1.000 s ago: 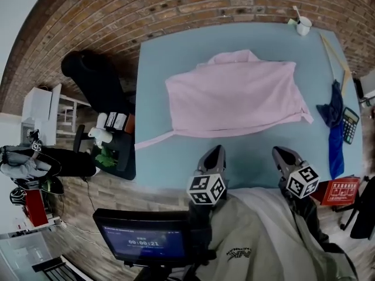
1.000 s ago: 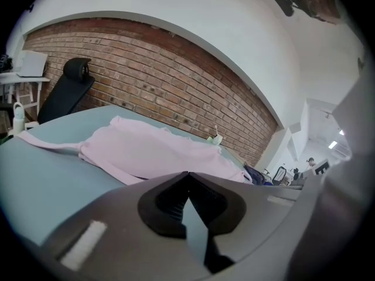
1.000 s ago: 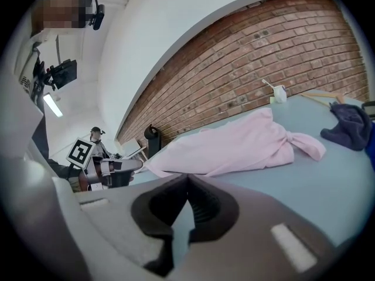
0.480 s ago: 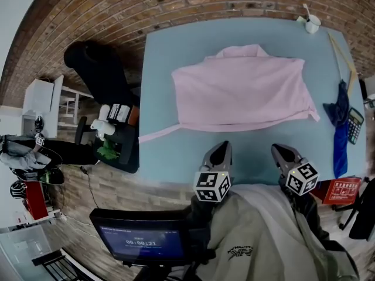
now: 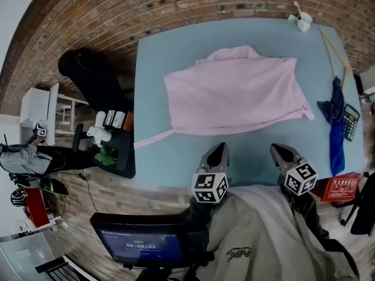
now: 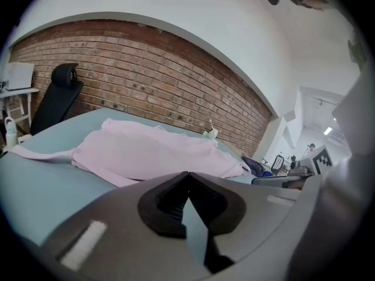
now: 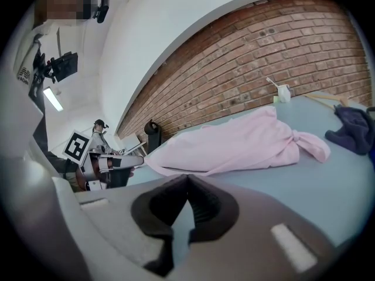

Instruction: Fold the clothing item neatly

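A pink shirt (image 5: 234, 95) lies partly folded on the blue-grey table (image 5: 176, 163), its collar toward the far edge and a thin strip trailing off to the near left. The same pink shirt (image 6: 146, 154) fills the middle of the left gripper view, and the pink shirt (image 7: 234, 145) lies ahead in the right gripper view. My left gripper (image 5: 216, 151) hovers at the near table edge, shut and empty. To its right, my right gripper (image 5: 282, 152) is shut too, holding nothing. Both are short of the shirt's near hem.
A white cup (image 5: 303, 23) stands at the far right corner. A dark blue cloth (image 5: 335, 122), a calculator (image 5: 350, 122) and a wooden stick (image 5: 334, 54) lie along the right edge. A red box (image 5: 337, 187) is near right. A black chair (image 5: 96, 81) stands left of the table.
The head view swayed slightly, so the table shifted in the picture and came back. Both grippers and the shirt stay where they were.
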`<state>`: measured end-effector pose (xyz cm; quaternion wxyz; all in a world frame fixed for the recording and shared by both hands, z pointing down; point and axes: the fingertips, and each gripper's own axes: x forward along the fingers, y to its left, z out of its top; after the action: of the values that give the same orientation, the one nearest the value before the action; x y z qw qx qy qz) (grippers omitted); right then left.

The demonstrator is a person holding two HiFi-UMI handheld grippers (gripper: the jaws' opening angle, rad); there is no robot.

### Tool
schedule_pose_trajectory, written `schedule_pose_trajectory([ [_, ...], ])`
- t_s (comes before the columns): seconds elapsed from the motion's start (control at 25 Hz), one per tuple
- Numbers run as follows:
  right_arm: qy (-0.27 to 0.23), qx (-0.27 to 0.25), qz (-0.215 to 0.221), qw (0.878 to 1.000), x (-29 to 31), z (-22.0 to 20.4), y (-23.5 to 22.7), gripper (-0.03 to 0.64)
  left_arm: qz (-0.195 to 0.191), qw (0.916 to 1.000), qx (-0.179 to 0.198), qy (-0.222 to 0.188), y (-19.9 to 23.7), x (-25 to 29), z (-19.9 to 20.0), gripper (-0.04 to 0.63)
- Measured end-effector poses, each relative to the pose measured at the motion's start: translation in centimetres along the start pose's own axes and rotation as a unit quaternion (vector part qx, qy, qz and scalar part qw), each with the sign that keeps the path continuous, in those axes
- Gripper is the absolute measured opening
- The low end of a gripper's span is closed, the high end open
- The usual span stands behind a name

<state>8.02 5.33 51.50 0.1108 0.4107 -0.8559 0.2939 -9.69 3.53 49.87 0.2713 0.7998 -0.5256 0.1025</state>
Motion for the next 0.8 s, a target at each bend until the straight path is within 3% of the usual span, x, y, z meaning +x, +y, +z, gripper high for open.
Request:
schedule_pose_trajectory([
  [0.8,0.016,-0.023,0.035,0.999,-0.1,0.0,-1.2,0.002,0.033,0.9994,-0.006,0.002,-1.1,0.5,-1.3,0.008],
])
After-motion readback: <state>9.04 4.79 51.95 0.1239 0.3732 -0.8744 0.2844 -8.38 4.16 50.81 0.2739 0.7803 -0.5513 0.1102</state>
